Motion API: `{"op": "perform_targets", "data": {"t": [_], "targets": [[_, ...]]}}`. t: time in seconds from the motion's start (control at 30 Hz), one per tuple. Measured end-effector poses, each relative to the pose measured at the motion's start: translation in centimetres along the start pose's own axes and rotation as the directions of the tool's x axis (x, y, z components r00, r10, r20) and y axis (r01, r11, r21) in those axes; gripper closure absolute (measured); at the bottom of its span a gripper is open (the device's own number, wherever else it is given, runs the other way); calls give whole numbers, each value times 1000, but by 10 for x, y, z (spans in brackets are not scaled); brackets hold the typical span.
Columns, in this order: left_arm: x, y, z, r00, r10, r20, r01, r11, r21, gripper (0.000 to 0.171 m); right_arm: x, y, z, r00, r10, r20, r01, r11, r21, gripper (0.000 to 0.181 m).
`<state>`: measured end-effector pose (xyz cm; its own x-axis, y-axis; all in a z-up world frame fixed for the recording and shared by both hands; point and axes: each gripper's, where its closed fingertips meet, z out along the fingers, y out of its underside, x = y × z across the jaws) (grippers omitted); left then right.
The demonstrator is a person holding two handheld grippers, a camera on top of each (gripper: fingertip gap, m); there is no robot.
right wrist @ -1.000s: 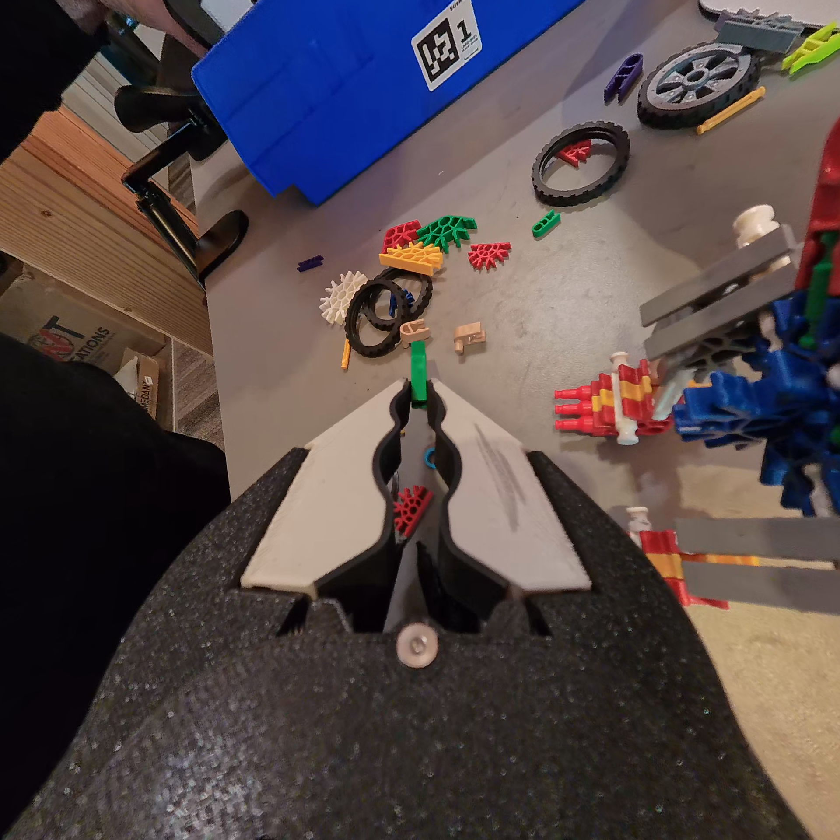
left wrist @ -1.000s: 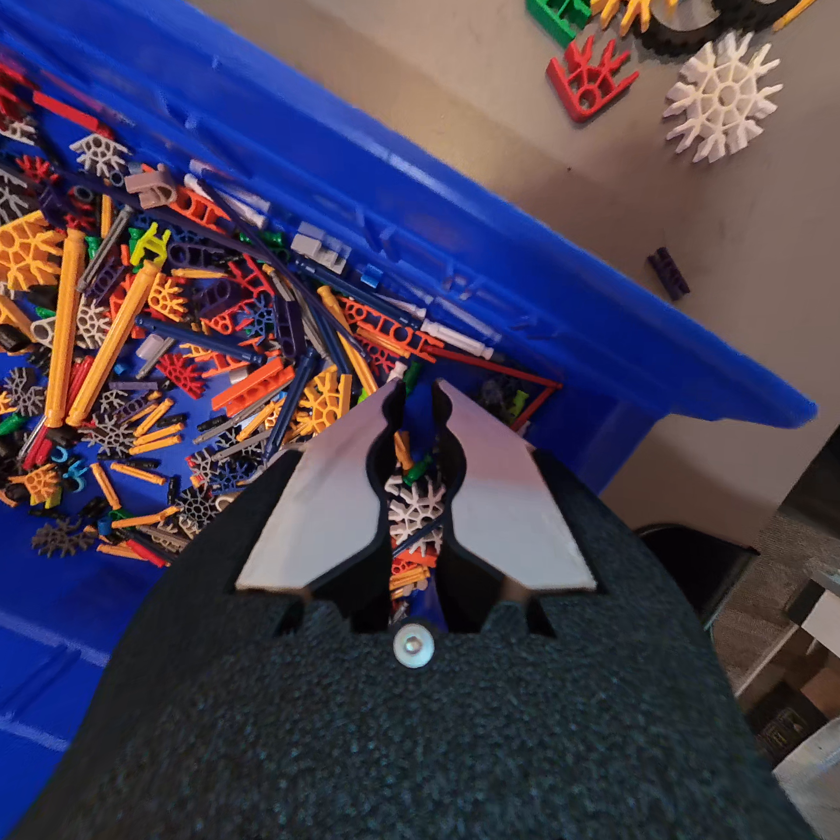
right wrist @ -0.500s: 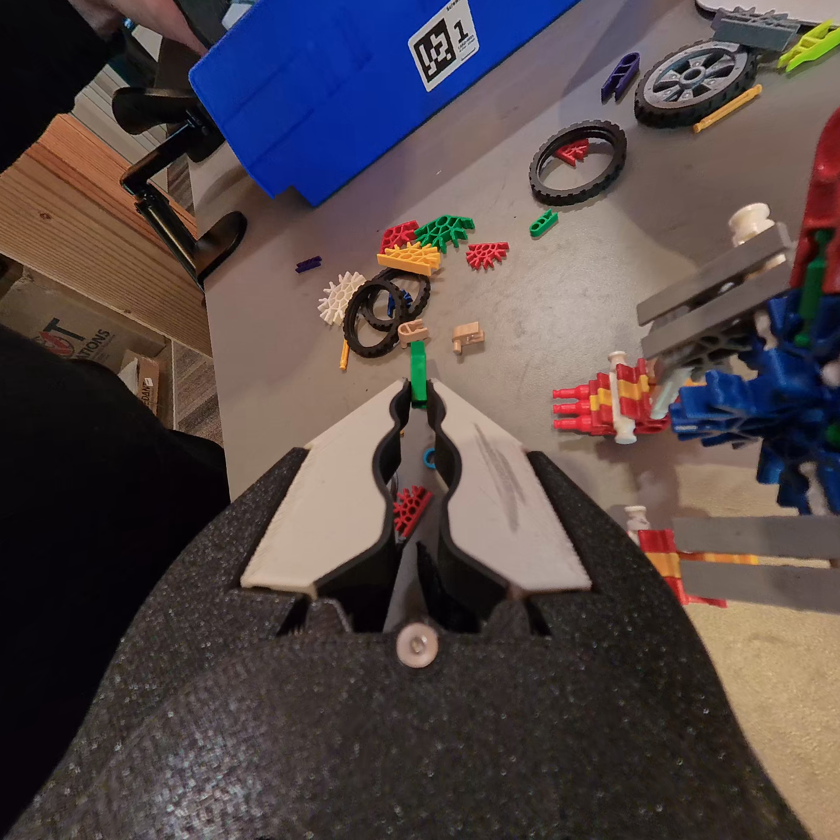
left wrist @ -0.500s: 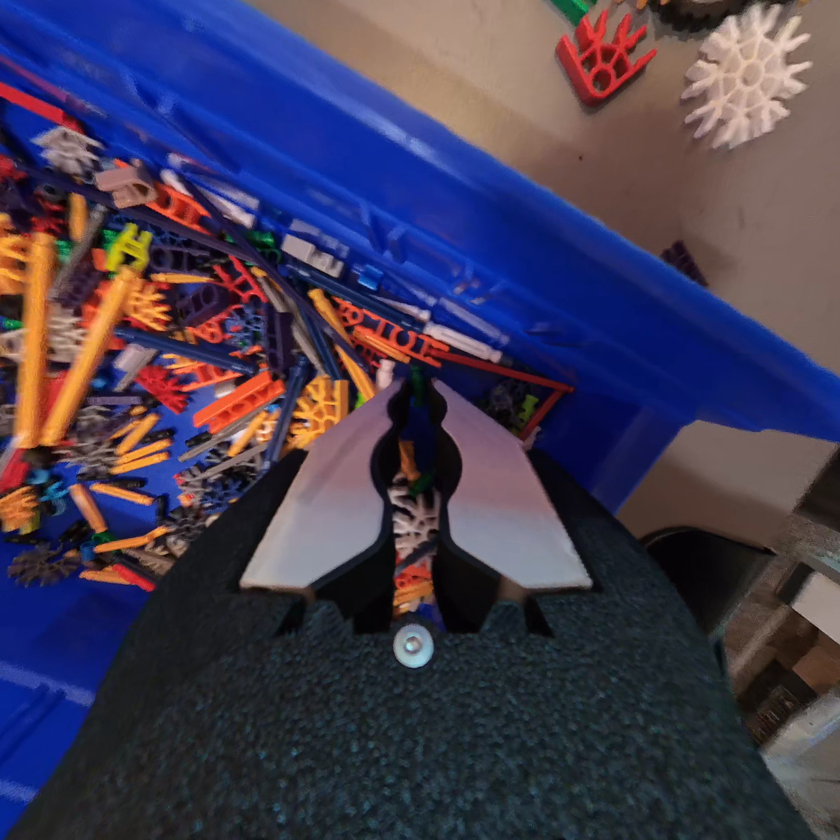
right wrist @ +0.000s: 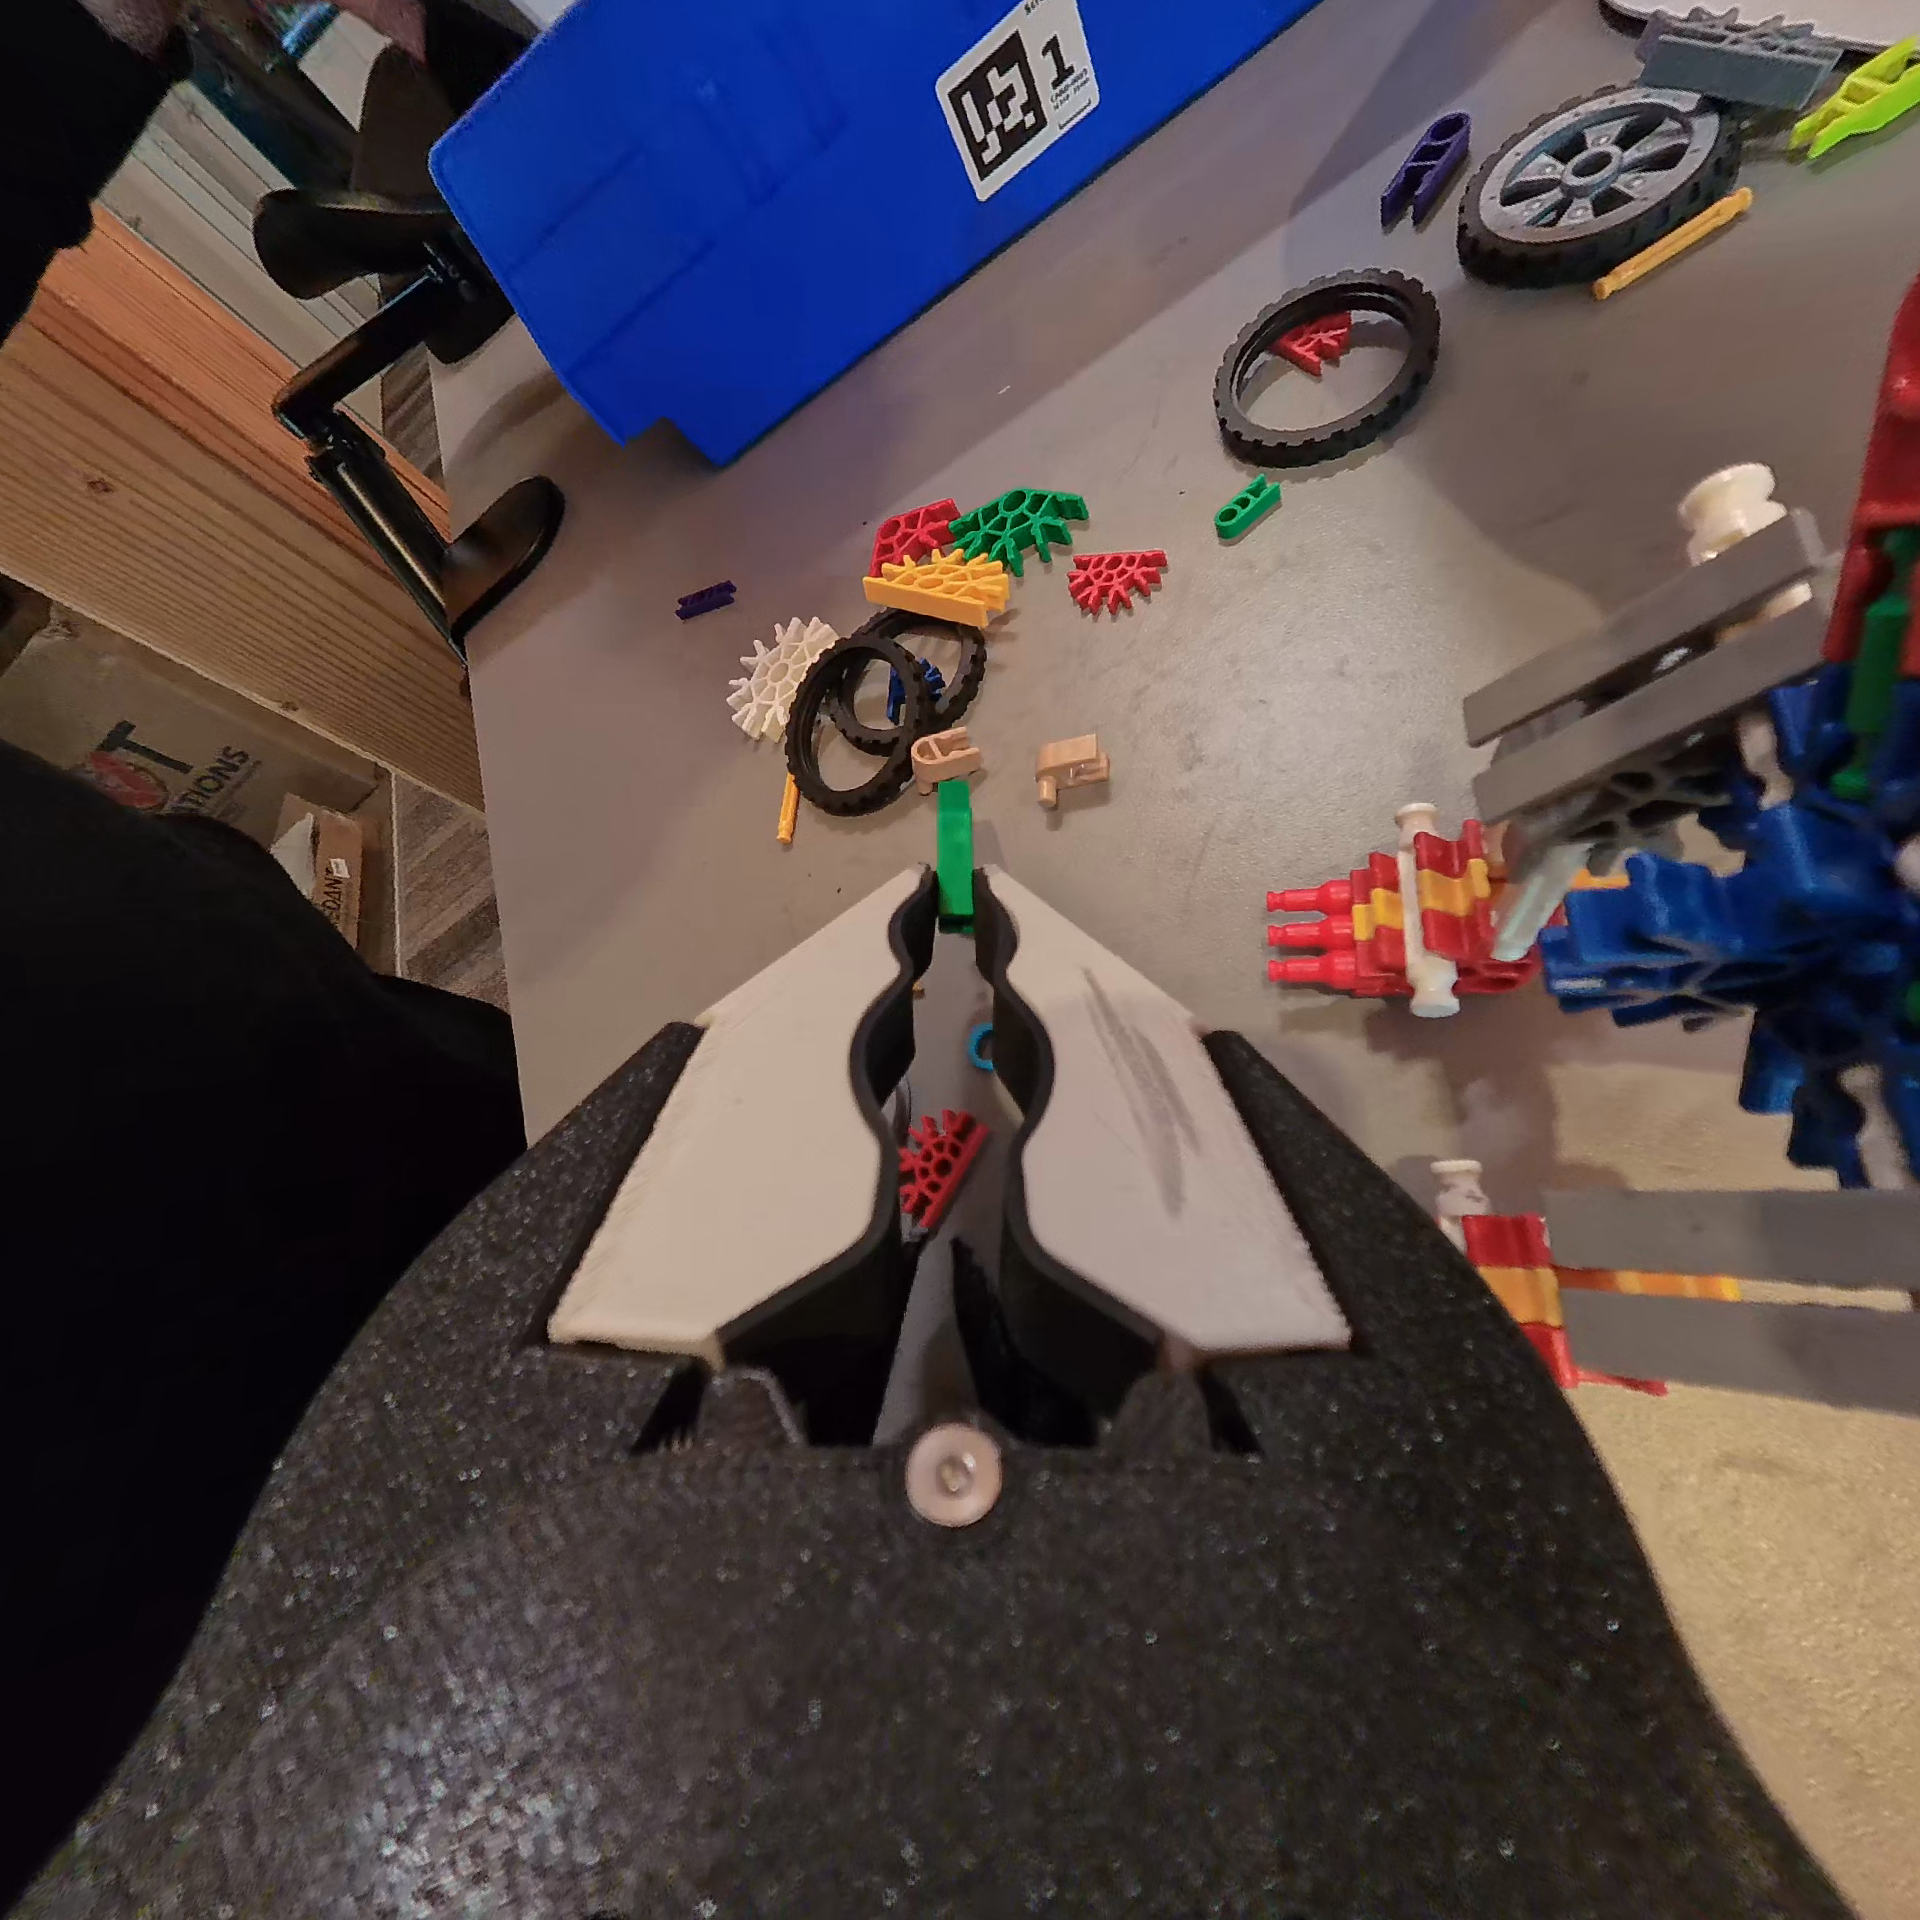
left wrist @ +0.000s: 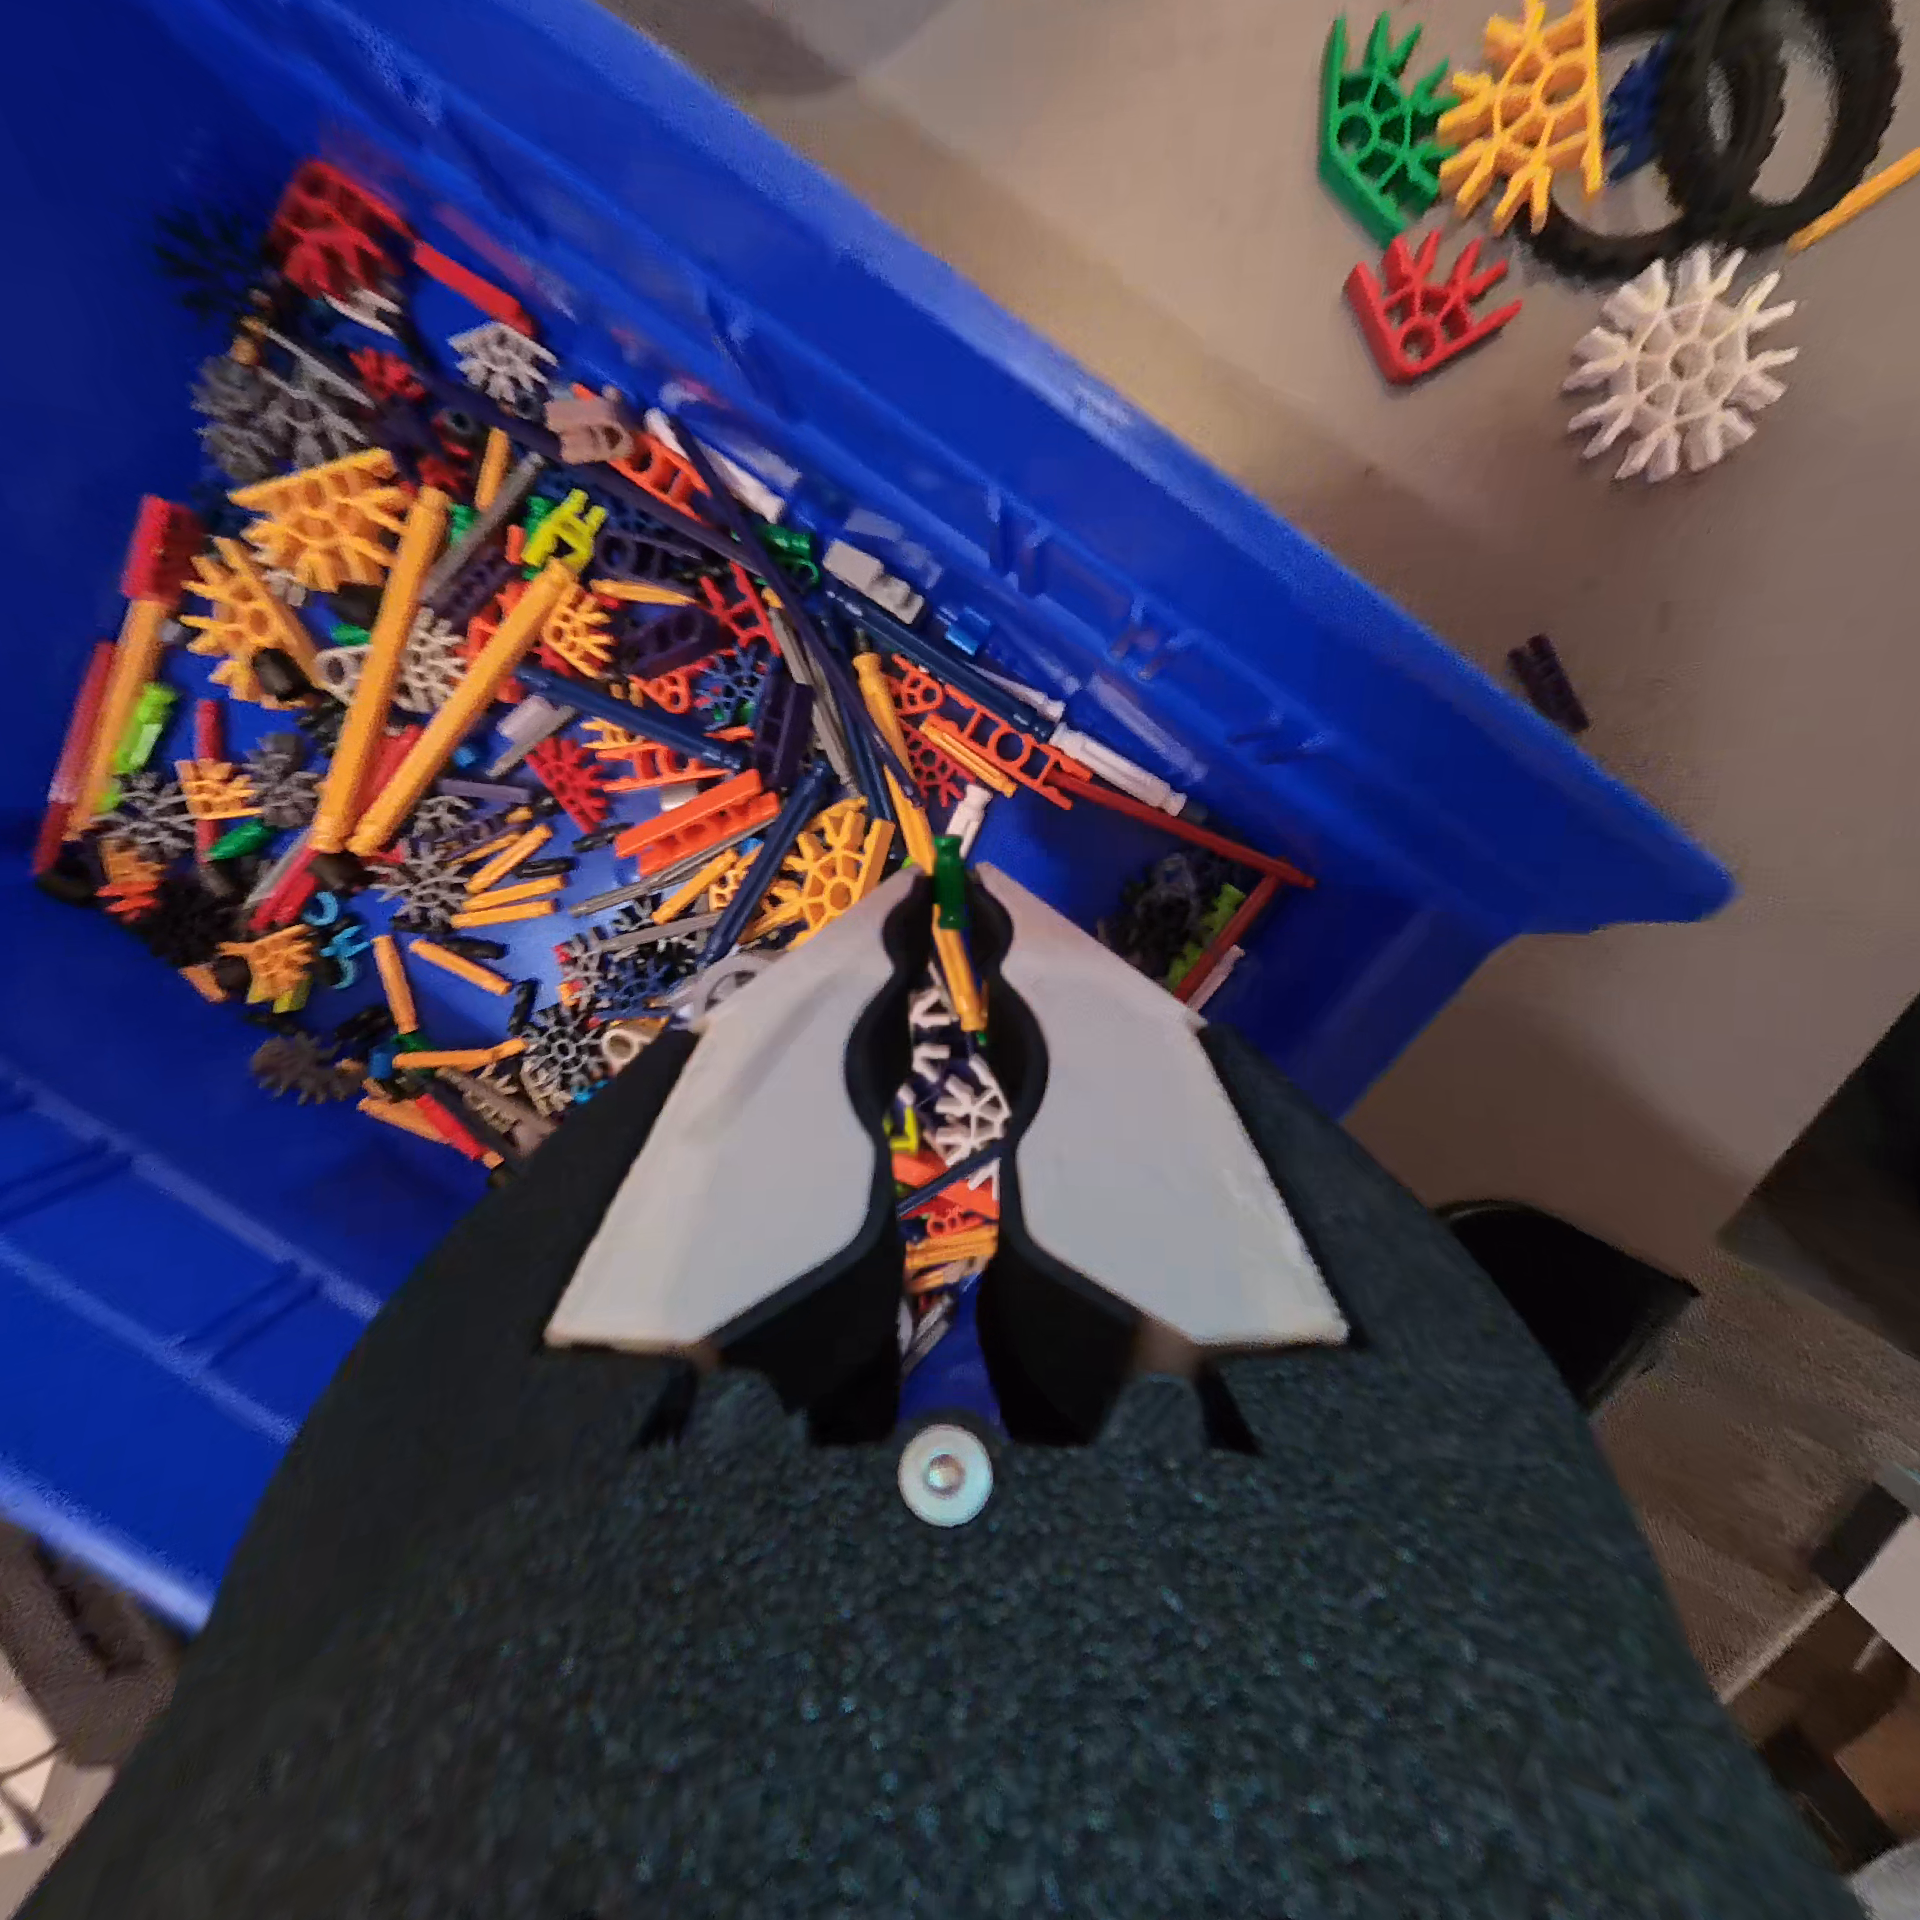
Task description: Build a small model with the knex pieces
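My left gripper (left wrist: 948, 885) is shut on a small green piece (left wrist: 945, 860) and holds it above a blue bin (left wrist: 1039, 436) full of mixed building-toy rods and connectors (left wrist: 499, 707). An orange rod (left wrist: 958, 971) shows in the gap behind the tips; I cannot tell if it is held. My right gripper (right wrist: 954, 888) is shut on a green rod (right wrist: 953, 826) just above the grey table (right wrist: 1195, 675). The rod's far end points at a tan connector (right wrist: 943, 756) beside two black tyre rings (right wrist: 862, 717).
A blue, red and grey toy model (right wrist: 1714, 883) stands right of the right gripper. Loose connectors (right wrist: 966, 551), a second tan connector (right wrist: 1075, 771), a tyre ring (right wrist: 1325, 369) and a wheel (right wrist: 1595, 182) lie on the table. A white snowflake connector (left wrist: 1678, 369) lies beyond the bin. The table edge is at left. The gap from one gripper's tips to the other's is roughly 25 cm.
My left gripper closed on the small green piece in the bin and rose away from the pile. My right gripper still holds the green rod in the same place.
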<state>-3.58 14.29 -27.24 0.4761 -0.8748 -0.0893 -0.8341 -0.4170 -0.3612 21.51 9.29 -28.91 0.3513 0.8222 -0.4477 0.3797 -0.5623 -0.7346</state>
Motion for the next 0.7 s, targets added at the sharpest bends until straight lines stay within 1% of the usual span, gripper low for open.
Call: {"op": "perform_targets", "data": {"t": [0.13,0.23,0.3,0.5,0.57,0.7], "targets": [[0,-22,-31,998,1,60,-5,998,55,168,-1,0,0,1000,2,8,-2,1000,1,175],[10,-47,-52,997,17,77,-26,993,115,168,-1,1,1,1000,-7,1,7,1000,-14,175],[20,-63,-61,996,33,82,-45,988,147,168,-1,1,1,1000,-9,-2,9,1000,-15,175],[66,-110,-65,992,118,41,-124,965,230,167,-1,1,0,999,-43,-23,42,999,-15,175],[82,-124,-64,991,132,18,-132,955,265,168,0,0,-3,997,-59,-42,58,998,-5,175],[111,-148,-57,988,149,-35,-130,940,316,168,2,-4,-15,997,-26,-67,29,999,43,175]]}}
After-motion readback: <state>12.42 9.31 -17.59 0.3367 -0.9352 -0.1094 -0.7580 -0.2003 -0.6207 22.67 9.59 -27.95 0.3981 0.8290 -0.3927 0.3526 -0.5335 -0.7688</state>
